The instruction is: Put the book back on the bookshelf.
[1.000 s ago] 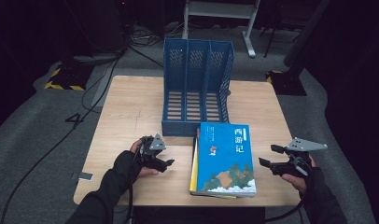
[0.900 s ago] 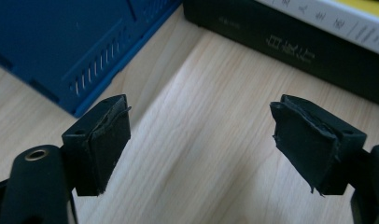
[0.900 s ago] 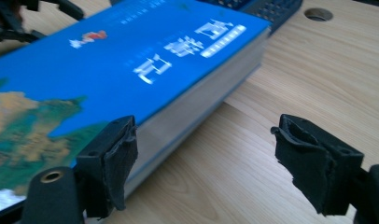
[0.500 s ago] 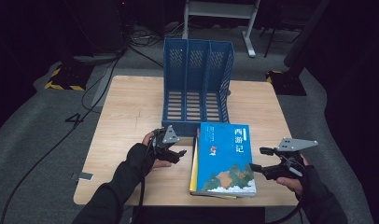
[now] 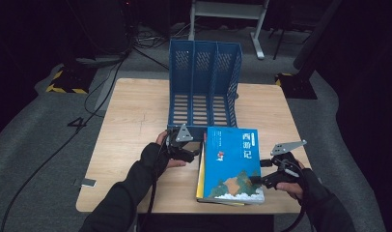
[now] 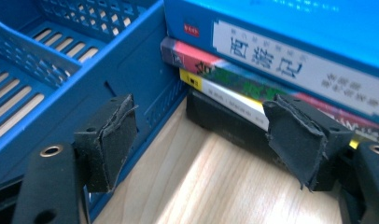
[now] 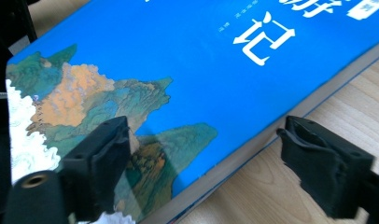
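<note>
One blue file rack (image 5: 204, 82), three upright compartments with slotted floors, standing at the far middle of the wooden table (image 5: 131, 116); all three compartments hold nothing.

One stack of books (image 5: 231, 166), lying flat against the rack's front edge on the near right of the table. Top volume: blue cover with white characters and a mountain scene. The left gripper view shows the spines below it, one red and green, one yellow and white, one black at the bottom (image 6: 225, 122).

Left gripper (image 5: 193, 152): jaws apart, nothing between them, pointing at the stack's left side near the rack's front corner. Its jaws have just been closing a little.

Right gripper (image 5: 258, 180): jaws apart, one pad over the blue cover, the other out beyond the stack's right edge above the table; the pads do not press on the book. Its jaws have just been opening.

Change against the earlier frames: both hands have come in toward the stack, the left from farther out on the table, the right from beyond the stack's right edge. Rack and stack lie as before.
</note>
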A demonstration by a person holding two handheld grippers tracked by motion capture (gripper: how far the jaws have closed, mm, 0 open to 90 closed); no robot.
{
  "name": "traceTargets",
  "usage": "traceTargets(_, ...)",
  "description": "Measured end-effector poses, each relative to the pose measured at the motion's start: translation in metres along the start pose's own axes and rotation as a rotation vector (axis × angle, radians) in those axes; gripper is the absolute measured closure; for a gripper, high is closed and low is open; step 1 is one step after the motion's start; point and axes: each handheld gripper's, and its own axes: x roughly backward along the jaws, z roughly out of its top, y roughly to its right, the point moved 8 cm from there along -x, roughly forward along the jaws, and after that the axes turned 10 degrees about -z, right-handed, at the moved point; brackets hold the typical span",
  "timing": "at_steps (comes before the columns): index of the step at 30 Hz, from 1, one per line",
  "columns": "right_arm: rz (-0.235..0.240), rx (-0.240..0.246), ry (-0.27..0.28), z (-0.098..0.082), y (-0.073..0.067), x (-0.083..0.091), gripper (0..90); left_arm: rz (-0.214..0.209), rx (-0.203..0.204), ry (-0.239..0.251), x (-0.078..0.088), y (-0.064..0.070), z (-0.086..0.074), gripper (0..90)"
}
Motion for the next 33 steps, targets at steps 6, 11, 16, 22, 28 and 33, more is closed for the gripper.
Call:
traceTargets(6, -0.025, 0.04, 0.015, 0.005, -0.003, 0.0, 15.4, -0.014, 0.01, -0.005, -0.004, -0.001, 0.0, 24.3)
traceTargets(11, -0.028, 0.06, 0.038, 0.011, -0.006, 0.001, 15.4, -0.009, 0.019, -0.001, -0.004, -0.003, -0.001, 24.7)
traceTargets(16, 0.003, 0.071, 0.101, 0.027, -0.014, -0.002, 30.6, -0.006, 0.024, -0.008, -0.005, -0.004, -0.003, 25.1)
traceTargets(22, 0.032, 0.052, 0.094, 0.033, -0.008, -0.003, 35.5, -0.019, 0.011, -0.012, -0.008, -0.001, -0.004, 25.3)
traceTargets(28, -0.049, 0.015, 0.052, 0.034, 0.006, -0.007, 31.4, -0.022, -0.007, -0.02, -0.009, 0.005, -0.004, 25.3)
traceTargets(33, -0.117, -0.005, 0.001, 0.021, 0.017, 0.0, 27.5, -0.031, -0.012, -0.031, -0.013, 0.007, -0.005, 25.2)
